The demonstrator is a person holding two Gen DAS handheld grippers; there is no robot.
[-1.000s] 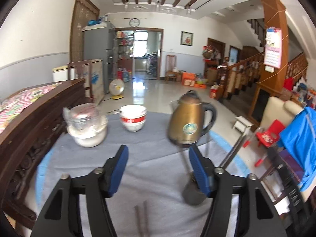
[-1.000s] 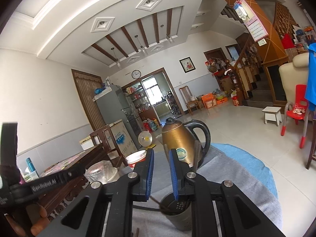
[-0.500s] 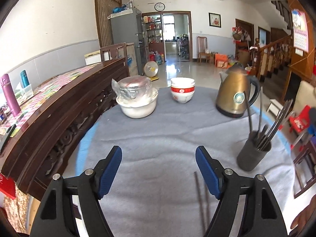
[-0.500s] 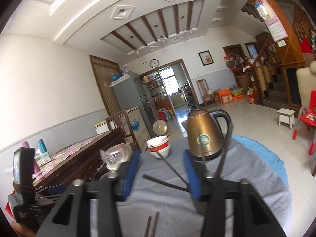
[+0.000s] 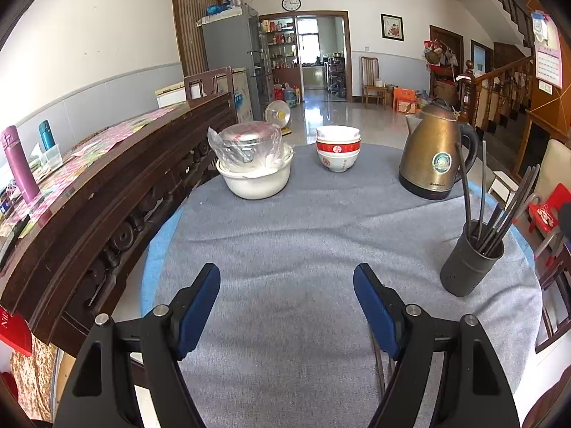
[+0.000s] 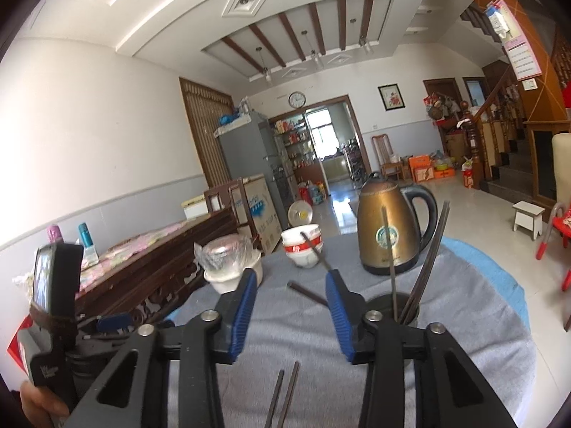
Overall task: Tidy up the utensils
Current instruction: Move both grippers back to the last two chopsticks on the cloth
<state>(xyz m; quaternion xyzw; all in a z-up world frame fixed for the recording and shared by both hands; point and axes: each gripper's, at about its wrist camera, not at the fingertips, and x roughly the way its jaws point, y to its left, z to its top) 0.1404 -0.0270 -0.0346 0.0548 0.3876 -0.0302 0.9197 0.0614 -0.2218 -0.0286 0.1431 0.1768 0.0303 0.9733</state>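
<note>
A round desk [image 5: 285,242] under grey cloth, blue at its rim, fills the left wrist view. A dark carved wooden sideboard [image 5: 117,185] runs along its edge at 9 o'clock, and beyond lie a tiled floor, a grey fridge [image 5: 232,60], a doorway and a staircase at 2 o'clock.

Nearest, the left tool [image 5: 287,306] hangs over bare cloth with its blue pads spread wide and nothing between them. A pair of loose chopsticks [image 6: 283,396] lies on the cloth at 6 o'clock in the right wrist view. The right tool [image 6: 291,306] stands partly open and empty; its jaws have just been closing a little, after parting from a near-shut pinch a second ago. Just past its right pad, two dark chopsticks lean out over the rim of the dark holder cup [image 5: 471,264].

A second ago the left view sat close behind the cup and the kettle; now it has drawn back and tipped downward, so the whole desk shows.

The cup, at 3 o'clock, holds a bundle of dark chopsticks [image 5: 499,207] standing and fanning outward. Farther off at 11 o'clock, a white basin [image 5: 255,178] carries a metal pot wrapped in clear plastic [image 5: 248,144]. At 12 o'clock sit stacked red-banded bowls [image 5: 337,148], contents not visible; at 1 o'clock stands a bronze kettle [image 5: 433,157].
</note>
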